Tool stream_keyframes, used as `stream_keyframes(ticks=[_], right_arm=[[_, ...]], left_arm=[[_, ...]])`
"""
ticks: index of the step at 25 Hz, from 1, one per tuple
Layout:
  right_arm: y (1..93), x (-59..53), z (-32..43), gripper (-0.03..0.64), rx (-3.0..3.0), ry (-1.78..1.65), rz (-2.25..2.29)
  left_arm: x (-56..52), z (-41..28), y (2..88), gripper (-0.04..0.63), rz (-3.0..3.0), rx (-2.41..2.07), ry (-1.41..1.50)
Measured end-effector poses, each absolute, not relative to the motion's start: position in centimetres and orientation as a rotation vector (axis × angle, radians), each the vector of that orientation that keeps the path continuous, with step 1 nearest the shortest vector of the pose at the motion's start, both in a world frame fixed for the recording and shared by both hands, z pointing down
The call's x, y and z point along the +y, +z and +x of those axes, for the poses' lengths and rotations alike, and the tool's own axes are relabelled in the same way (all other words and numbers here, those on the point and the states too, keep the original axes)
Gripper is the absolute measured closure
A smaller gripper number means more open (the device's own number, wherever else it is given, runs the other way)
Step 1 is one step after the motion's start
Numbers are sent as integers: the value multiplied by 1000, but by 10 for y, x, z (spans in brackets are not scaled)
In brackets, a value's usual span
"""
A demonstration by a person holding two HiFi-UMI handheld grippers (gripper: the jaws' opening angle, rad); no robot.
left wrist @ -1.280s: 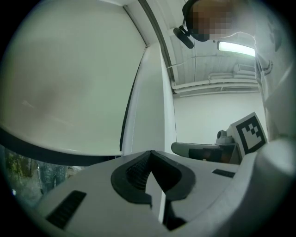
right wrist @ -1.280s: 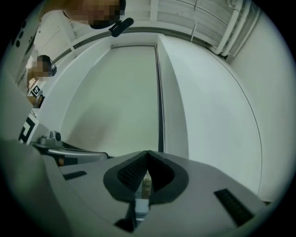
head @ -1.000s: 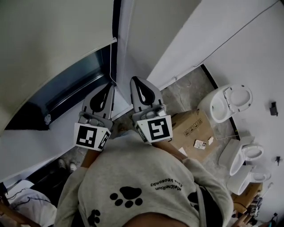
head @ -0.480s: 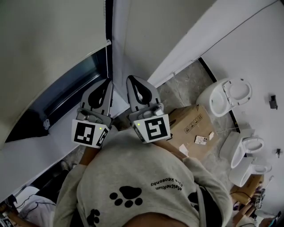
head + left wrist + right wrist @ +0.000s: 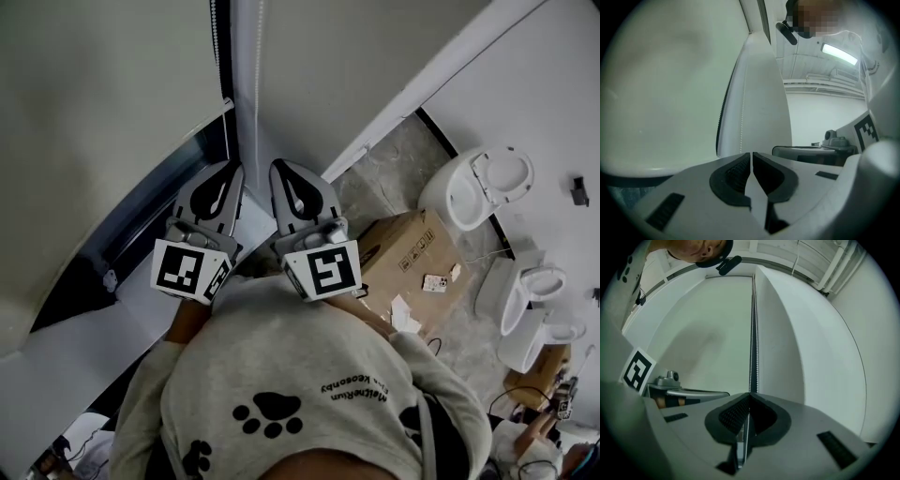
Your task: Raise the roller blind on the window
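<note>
right claw (image 5: 749, 398): clenched on bead chain (image 5: 753, 333); we pull here to raise the roller blind (image 5: 94, 94)
left claw (image 5: 751, 154): clenched empty beside the chain, probably our next grip

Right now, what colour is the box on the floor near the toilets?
The box is brown cardboard; the head view shows it best.

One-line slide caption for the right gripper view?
Right gripper shut on the bead chain, roller blind to its left.

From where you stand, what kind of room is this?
Probably an unfinished bathroom or a store for fittings: several toilets stand on the floor beside a cardboard box, near a window with a roller blind.
</note>
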State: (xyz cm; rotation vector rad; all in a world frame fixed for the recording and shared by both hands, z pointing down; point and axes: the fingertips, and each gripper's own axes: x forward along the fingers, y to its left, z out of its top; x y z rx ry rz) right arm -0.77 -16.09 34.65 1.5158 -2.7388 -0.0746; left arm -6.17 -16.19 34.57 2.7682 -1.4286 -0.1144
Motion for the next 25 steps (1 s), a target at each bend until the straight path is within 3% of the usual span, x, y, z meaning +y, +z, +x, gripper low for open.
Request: stream_keyframes(ticks=[7, 9, 10, 21, 25], right_arm=[[341, -171, -8, 607, -2754, -118, 1571], [343, -172, -9, 607, -2744, -111, 1583], [343, -173, -9, 607, -2746, -113, 1591], [342, -178, -8, 607, -2726, -126, 1638], [345, -180, -7, 607, -2720, -126, 1650]], left_arm=[[-183, -56, 349, 585, 2818, -1356, -59], [-190, -55, 350, 487, 2824, -1346, -53], [-194, -54, 351, 474, 2829, -1337, -47], [-233, -36, 353, 475, 2869, -1217, 20], [-238, -32, 355, 535, 2893, -1177, 31]])
